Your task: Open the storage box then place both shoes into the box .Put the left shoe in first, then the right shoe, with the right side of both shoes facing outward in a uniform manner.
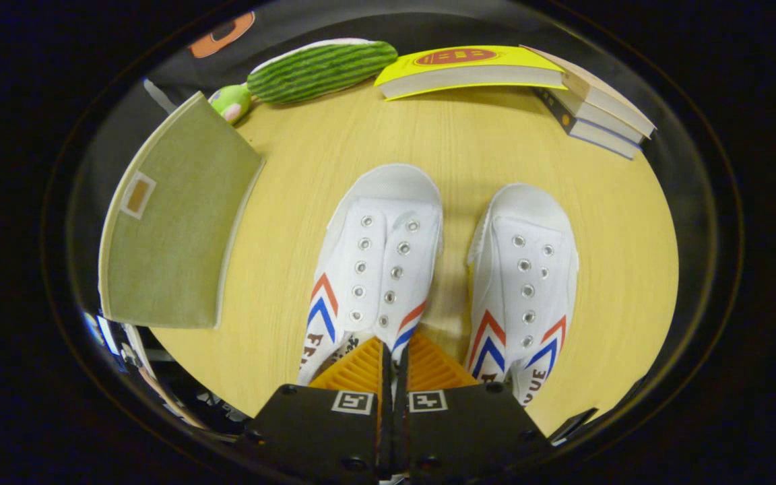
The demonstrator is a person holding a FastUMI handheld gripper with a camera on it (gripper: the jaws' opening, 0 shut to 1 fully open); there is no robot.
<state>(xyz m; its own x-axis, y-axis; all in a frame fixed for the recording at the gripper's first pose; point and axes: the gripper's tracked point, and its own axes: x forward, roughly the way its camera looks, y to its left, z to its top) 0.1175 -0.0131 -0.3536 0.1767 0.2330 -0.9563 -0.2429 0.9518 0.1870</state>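
The gripper [393, 367] sits at the bottom centre of the frame with its 2 fingers pressed nearly together, pinching the inner wall of the left shoe [374, 269] at its heel opening, so the claw is closed on that shoe. The shoe runs straight away from the fingers, heel at the tips, toe pointing up toward the frame's centre, its long axis in line with the claw. The right shoe [526, 283] lies just beside it, right of centre, parallel, toe pointing the same way, with a narrow strip of table [469, 135] between the 2. The storage box [172, 222], olive fabric, stands at the left of the frame, well apart from the shoes; judging by this, the next carry goes leftward. Beyond, at the top, lie a green plush toy [320, 67] and a stack of books [496, 71].
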